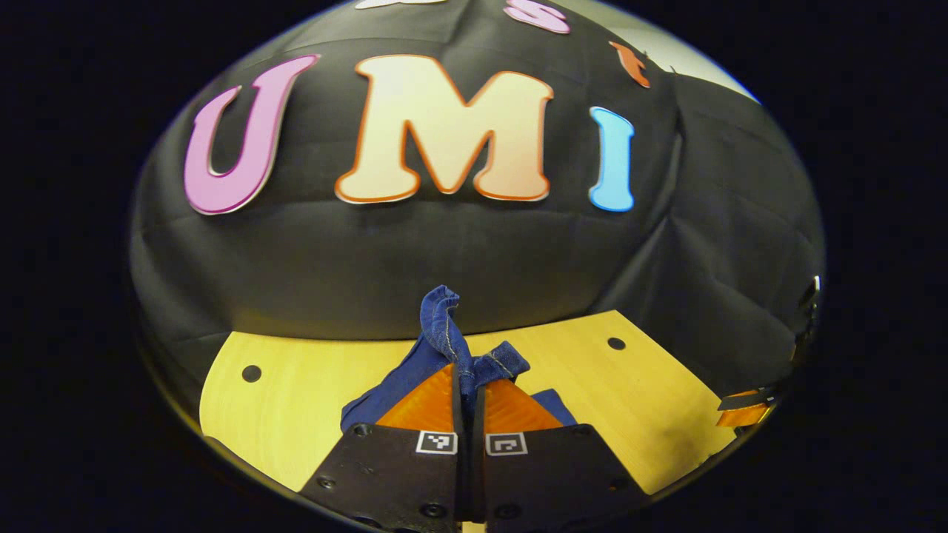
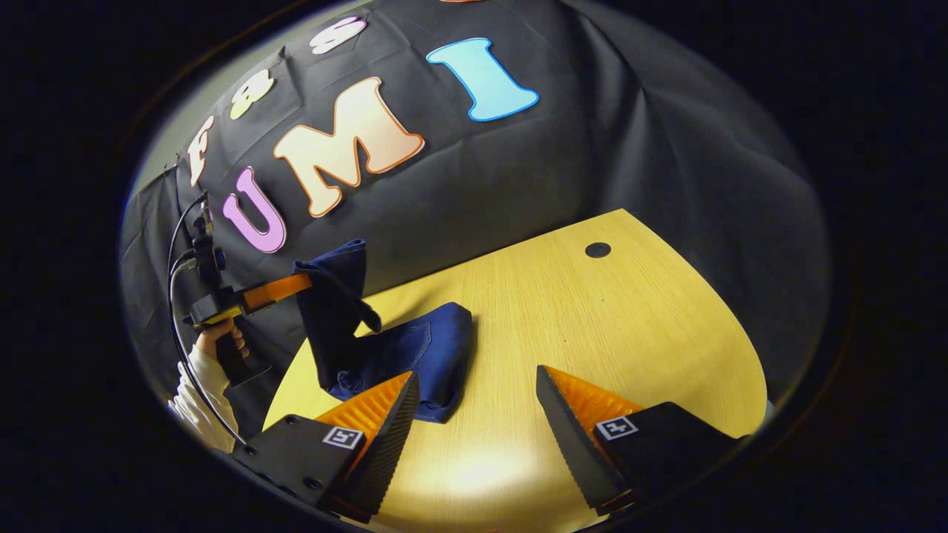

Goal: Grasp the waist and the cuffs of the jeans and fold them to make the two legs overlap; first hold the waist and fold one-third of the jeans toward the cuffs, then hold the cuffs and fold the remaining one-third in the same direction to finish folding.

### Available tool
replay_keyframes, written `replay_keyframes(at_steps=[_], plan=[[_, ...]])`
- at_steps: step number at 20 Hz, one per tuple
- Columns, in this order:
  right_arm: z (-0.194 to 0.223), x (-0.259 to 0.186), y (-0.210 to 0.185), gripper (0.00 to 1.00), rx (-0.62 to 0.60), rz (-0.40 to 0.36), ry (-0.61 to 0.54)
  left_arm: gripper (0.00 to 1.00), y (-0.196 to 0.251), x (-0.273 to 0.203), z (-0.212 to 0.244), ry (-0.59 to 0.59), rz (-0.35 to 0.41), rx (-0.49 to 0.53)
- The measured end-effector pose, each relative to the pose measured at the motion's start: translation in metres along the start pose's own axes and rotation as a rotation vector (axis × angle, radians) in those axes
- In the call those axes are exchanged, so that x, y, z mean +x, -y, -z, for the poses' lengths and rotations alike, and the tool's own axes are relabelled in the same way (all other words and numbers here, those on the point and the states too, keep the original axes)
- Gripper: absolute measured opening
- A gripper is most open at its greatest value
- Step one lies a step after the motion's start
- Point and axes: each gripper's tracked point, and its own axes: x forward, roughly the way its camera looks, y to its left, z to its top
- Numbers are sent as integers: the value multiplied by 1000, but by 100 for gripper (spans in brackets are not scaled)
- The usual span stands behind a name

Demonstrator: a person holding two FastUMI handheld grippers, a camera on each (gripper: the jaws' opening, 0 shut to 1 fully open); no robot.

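Holding a bunched edge of the jeans point(image 1: 444, 337) pinched between its 2 closed fingers, the left gripper point(image 1: 468, 396) lifts the cloth above the wooden table point(image 1: 296, 392).

In the right gripper view, the right gripper point(image 2: 474, 403) stands wide open with nothing between its fingers, above bare tabletop; the rest of the jeans lies heaped at 10 o'clock from it, and a hand point(image 2: 222, 337) grips the left gripper's handle at 9 o'clock.
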Motion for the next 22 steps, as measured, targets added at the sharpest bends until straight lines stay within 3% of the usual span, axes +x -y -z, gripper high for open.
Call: replay_keyframes(at_steps=[7, 15, 17, 20, 22], plan=[[6, -7, 3, 98, 26, -17, -12, 0, 64, -5, 88, -127, 45, 102], [18, -24, 0, 98, 12, -21, -13, 0, 87, -4, 183, -242, -9, 368], [20, -29, 4, 98, -4, -5, -9, 10, 101, -4, 203, -267, 32, 395], [25, -38, 6, 98, -33, 6, -9, 82, 123, -17, 210, -218, 57, 399], [27, -42, 5, 98, -56, 13, -7, 88, 127, -29, 204, -186, 49, 351]])
